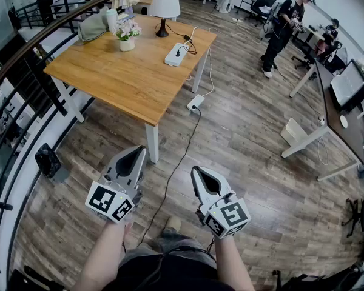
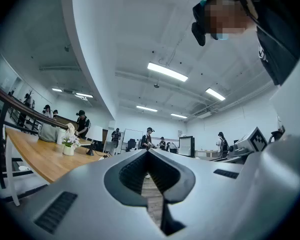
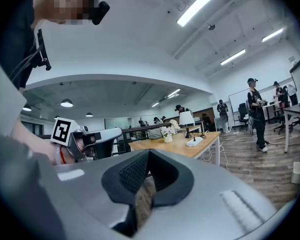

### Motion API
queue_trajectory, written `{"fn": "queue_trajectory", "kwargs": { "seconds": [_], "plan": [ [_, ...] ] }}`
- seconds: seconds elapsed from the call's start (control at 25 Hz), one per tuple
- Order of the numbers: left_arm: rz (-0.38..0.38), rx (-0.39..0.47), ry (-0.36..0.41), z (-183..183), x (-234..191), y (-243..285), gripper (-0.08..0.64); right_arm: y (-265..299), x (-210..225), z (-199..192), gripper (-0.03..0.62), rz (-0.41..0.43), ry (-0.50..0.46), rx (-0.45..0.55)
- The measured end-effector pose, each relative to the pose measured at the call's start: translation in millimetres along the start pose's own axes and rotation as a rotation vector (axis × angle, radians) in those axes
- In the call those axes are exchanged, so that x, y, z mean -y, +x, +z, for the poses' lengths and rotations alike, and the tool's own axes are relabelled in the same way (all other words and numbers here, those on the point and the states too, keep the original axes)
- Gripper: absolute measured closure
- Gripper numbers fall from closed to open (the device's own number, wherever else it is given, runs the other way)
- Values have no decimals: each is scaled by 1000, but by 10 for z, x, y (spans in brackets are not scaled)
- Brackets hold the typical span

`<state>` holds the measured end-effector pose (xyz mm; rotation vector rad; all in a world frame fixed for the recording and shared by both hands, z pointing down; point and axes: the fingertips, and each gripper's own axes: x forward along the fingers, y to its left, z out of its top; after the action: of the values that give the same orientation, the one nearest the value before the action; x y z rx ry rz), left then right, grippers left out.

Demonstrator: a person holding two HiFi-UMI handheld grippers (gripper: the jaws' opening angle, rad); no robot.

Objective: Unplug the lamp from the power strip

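Head view, left hand-held gripper point(image 1: 139, 151), right hand-held gripper point(image 1: 195, 171), both clenched empty, vase point(image 1: 127, 43), lamp point(image 1: 164, 6), power strip point(image 1: 175, 54)

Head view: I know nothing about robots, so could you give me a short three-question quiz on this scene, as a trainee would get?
1. True or false: the lamp lies toppled on its side.
2. What does the right gripper hold? A a plug; B nothing; C a cable.
3. Fill in: in the head view, the flower pot stands to the ___ of the lamp.
Key: 1 false; 2 B; 3 left.
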<state>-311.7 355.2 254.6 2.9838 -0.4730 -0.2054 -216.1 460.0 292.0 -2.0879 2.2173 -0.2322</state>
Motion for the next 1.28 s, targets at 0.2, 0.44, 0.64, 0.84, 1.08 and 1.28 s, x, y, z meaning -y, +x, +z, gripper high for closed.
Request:
{"fn": "queue_trajectory", "kwargs": {
  "seconds": [0.2,0.44,0.64,0.84,1.08,1.28],
  "plan": [
    [7,9,3,-43,-40,364,565,134,369,62,584,9,2,9],
    [21,4,11,-91,-30,631,565,255,618,71,584,21,25,14],
    [33,-5,13,-130,-89,788,565,421,712,94,584,42,28,17],
    [32,-12,15,-208,-128,1064,565,581,893,157,584,51,11,17],
    [11,-33,41,-275,-279,1587,565,904,1268,271,584,35,-5,-2],
    [7,-63,27,-383,-539,2021,565,1295,1604,324,584,28,8,-17]
  ]
}}
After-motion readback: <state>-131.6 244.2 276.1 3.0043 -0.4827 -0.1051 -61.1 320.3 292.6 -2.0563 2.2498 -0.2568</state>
